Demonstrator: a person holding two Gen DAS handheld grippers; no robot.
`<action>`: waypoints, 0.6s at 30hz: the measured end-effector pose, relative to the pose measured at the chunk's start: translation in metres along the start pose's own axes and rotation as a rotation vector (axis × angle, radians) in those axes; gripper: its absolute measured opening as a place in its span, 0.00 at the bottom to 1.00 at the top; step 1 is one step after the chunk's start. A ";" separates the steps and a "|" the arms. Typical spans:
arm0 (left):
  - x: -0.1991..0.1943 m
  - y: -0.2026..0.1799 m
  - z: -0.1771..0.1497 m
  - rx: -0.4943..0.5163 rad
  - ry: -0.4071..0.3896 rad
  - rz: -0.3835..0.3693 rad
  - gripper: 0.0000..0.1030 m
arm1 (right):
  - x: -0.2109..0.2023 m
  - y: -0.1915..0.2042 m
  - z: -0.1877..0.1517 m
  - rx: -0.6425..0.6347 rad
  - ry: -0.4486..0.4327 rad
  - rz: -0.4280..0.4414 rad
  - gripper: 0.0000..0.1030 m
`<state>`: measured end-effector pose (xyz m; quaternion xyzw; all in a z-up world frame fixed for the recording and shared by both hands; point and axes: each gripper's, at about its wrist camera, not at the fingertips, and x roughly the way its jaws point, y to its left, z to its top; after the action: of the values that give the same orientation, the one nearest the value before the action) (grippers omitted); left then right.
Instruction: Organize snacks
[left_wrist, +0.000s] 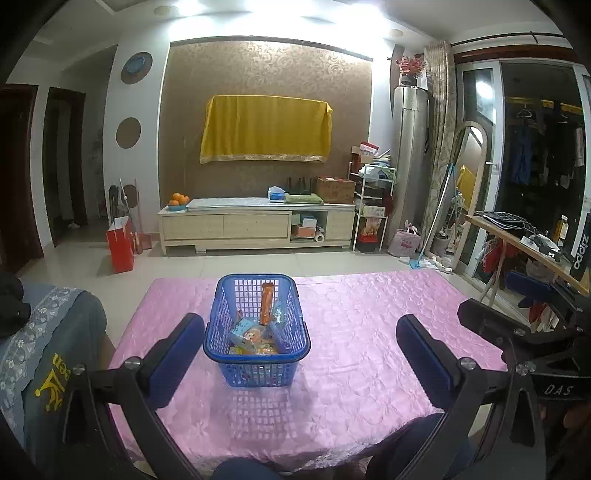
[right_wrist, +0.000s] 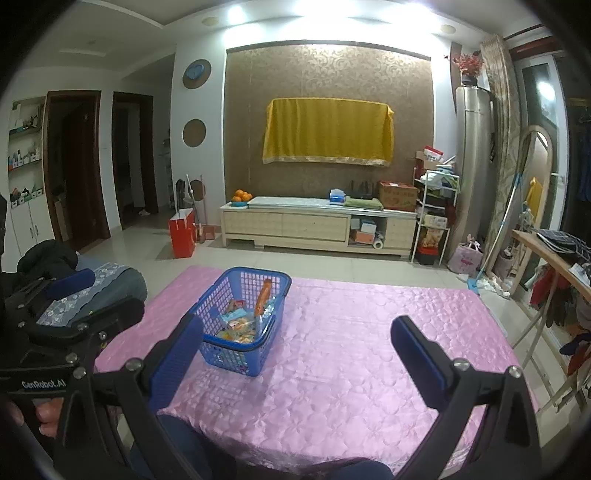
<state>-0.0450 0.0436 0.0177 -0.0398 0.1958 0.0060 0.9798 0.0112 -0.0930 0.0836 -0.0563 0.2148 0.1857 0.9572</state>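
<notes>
A blue plastic basket (left_wrist: 255, 373) (right_wrist: 232, 360) stands on the pink-clothed table (left_wrist: 369, 332) (right_wrist: 351, 332). It holds several snack packets (left_wrist: 255, 338) (right_wrist: 236, 328), with one orange packet (left_wrist: 266, 302) (right_wrist: 263, 297) leaning upright against the far wall. My left gripper (left_wrist: 299, 322) is open just short of the basket, its blue pads wide on either side and holding nothing. My right gripper (right_wrist: 297, 323) is open and empty too, over bare cloth to the basket's right. Each gripper's black body shows at the edge of the other's view.
A chair draped in grey cloth (left_wrist: 55, 332) (right_wrist: 107, 280) stands at the table's left side. A wooden folding table (left_wrist: 517, 236) (right_wrist: 546, 251) with clutter is on the right. Tiled floor and a TV cabinet (left_wrist: 255, 225) lie beyond. A person's knees (left_wrist: 240, 469) are at the near edge.
</notes>
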 end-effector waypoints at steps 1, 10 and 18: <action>-0.001 0.000 -0.001 -0.001 0.000 0.003 1.00 | 0.001 0.000 0.000 0.001 0.002 0.001 1.00; -0.007 -0.002 -0.001 -0.001 0.000 0.013 1.00 | 0.001 0.003 0.000 0.003 -0.001 0.002 1.00; -0.009 -0.001 -0.001 -0.005 0.002 0.008 1.00 | -0.001 0.006 -0.003 0.007 0.002 -0.001 1.00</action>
<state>-0.0537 0.0423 0.0199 -0.0414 0.1968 0.0105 0.9795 0.0065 -0.0884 0.0808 -0.0534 0.2161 0.1843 0.9573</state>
